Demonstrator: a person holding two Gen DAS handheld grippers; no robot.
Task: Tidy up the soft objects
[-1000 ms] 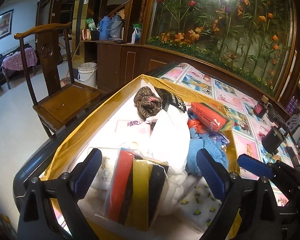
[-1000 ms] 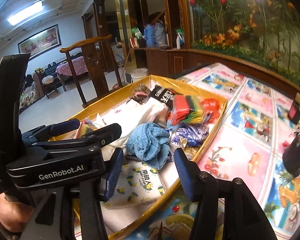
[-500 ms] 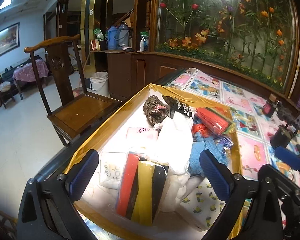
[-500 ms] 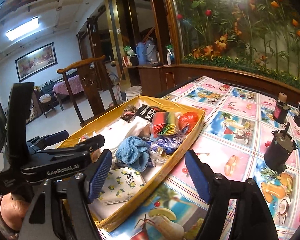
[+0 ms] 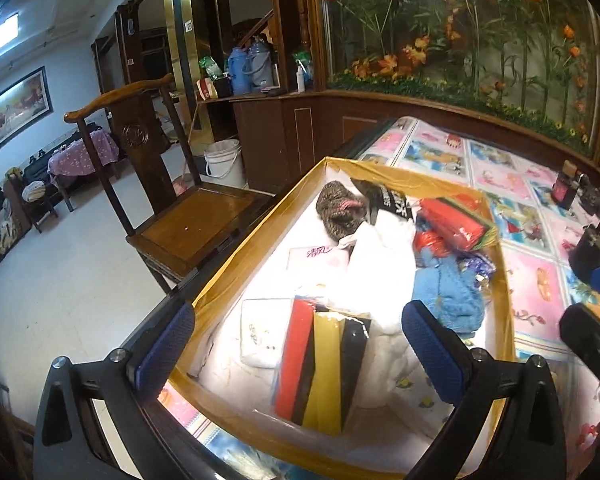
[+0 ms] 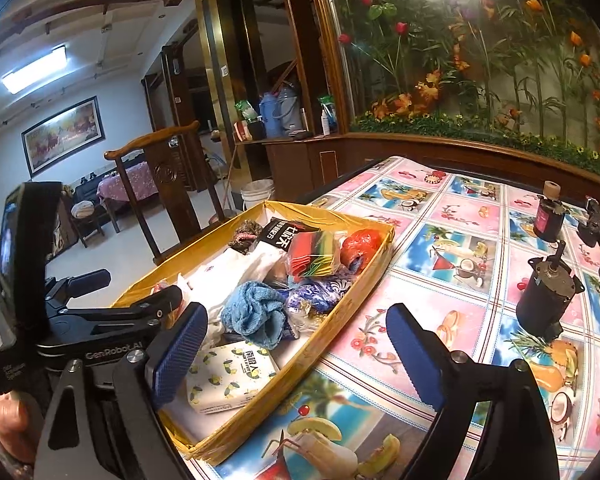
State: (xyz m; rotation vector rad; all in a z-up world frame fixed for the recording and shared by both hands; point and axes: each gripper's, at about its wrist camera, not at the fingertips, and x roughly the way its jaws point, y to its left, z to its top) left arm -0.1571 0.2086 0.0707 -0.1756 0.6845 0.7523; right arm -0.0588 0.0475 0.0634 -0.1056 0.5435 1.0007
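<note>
A shallow gold-lined box (image 5: 260, 232) (image 6: 356, 304) on the table holds soft things: a blue towel (image 5: 448, 296) (image 6: 256, 316), white cloth (image 5: 384, 264), a brown knit piece (image 5: 336, 212), a red-yellow-black packet (image 5: 324, 364), a red packet (image 5: 456, 220), a lemon-print tissue pack (image 6: 228, 376). My left gripper (image 5: 296, 356) is open and empty above the box's near end. My right gripper (image 6: 296, 356) is open and empty over the box's right rim. The left gripper's body shows in the right wrist view (image 6: 100, 320).
A wooden chair (image 5: 180, 208) stands left of the table. A black motor (image 6: 548, 296), a dark bottle (image 6: 548, 216) and other black parts lie on the fruit-print tablecloth (image 6: 460, 240) to the right. A white bucket (image 5: 224, 160) stands on the floor.
Both grippers have pulled back and up from the box. Both stay open and empty. The contents of the box have not moved.
</note>
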